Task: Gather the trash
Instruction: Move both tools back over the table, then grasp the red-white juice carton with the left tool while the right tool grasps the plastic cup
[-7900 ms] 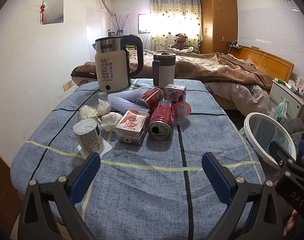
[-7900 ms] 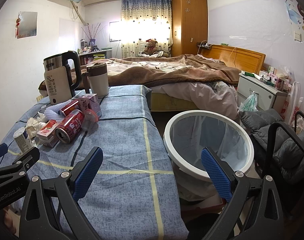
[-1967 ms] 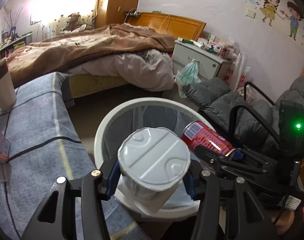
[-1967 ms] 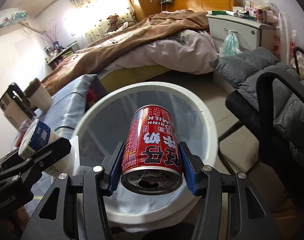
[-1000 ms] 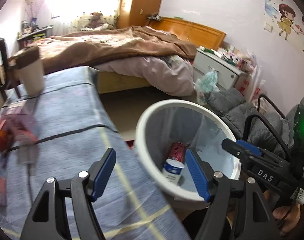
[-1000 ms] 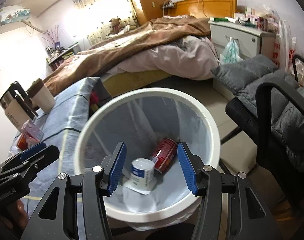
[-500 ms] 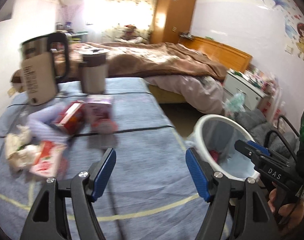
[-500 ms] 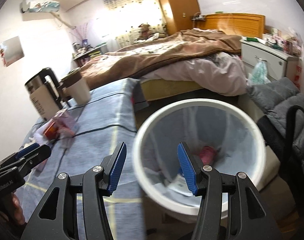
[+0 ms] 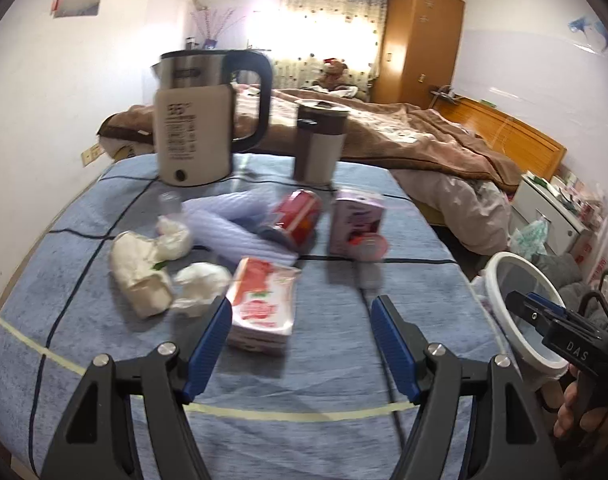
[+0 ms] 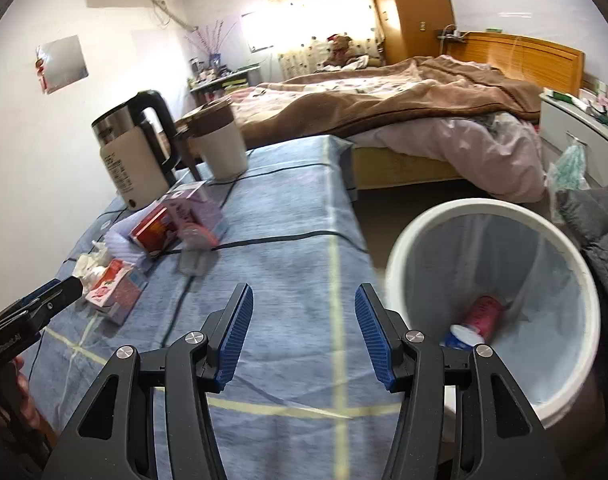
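Trash lies in a heap on the blue table cloth [image 9: 263, 392]: a red-and-white carton [image 9: 262, 306], crumpled tissues [image 9: 201, 286], a red can [image 9: 295, 218], a purple carton [image 9: 356, 224], a clear plastic bottle [image 9: 231, 228]. My left gripper [image 9: 299, 332] hangs open just in front of the red-and-white carton, nothing between its fingers. My right gripper [image 10: 301, 330] is open and empty over the table's right part. The white bin [image 10: 500, 212] stands right of the table; a red can [image 10: 482, 312] and a white cup [image 10: 462, 336] lie inside.
A kettle [image 9: 195, 132] and a lidded mug [image 9: 320, 144] stand at the table's far end. Beyond lies a bed [image 9: 424, 140] with a brown blanket. A dark chair [image 10: 600, 216] is beside the bin. A hand [image 9: 576, 412] holds the right gripper.
Both grippers have swung left, from over the bin back to the table. The left view now faces the trash heap; the bin has slid to the right edge.
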`<state>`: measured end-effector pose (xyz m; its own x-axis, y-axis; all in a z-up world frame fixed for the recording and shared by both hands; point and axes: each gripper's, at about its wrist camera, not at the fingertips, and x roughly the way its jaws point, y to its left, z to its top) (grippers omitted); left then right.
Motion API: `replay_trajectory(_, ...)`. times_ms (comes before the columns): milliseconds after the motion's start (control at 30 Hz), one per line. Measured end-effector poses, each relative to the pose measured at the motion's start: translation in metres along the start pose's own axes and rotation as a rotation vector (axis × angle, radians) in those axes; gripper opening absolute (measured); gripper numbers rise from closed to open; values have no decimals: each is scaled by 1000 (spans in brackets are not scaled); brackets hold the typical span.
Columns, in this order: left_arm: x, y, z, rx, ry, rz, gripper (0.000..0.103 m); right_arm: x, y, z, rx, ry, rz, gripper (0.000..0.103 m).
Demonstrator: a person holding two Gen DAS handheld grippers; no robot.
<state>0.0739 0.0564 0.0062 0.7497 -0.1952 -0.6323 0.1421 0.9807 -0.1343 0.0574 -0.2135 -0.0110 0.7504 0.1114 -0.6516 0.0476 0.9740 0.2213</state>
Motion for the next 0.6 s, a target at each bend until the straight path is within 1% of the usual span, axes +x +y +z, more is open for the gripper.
replay_trajectory(167, 9, 20, -3, -13, 18, 10, 74, 22, 25, 6, -22, 37, 63, 54)
replay_trajectory(267, 16, 29, -6, -17, 34, 7, 74, 34, 37, 9, -42, 55, 76, 54)
replay_trajectory(400, 27, 34, -8, -7, 56, 11, 74, 52, 52, 16, -70, 69, 71, 54)
replay_trajectory(567, 38, 34, -5, 21, 58, -10, 75, 73, 62, 23, -79, 98, 87, 54)
replay_trajectory(600, 42, 34, -5, 23, 70, -17, 75, 79, 65, 24, -80, 111, 88, 54)
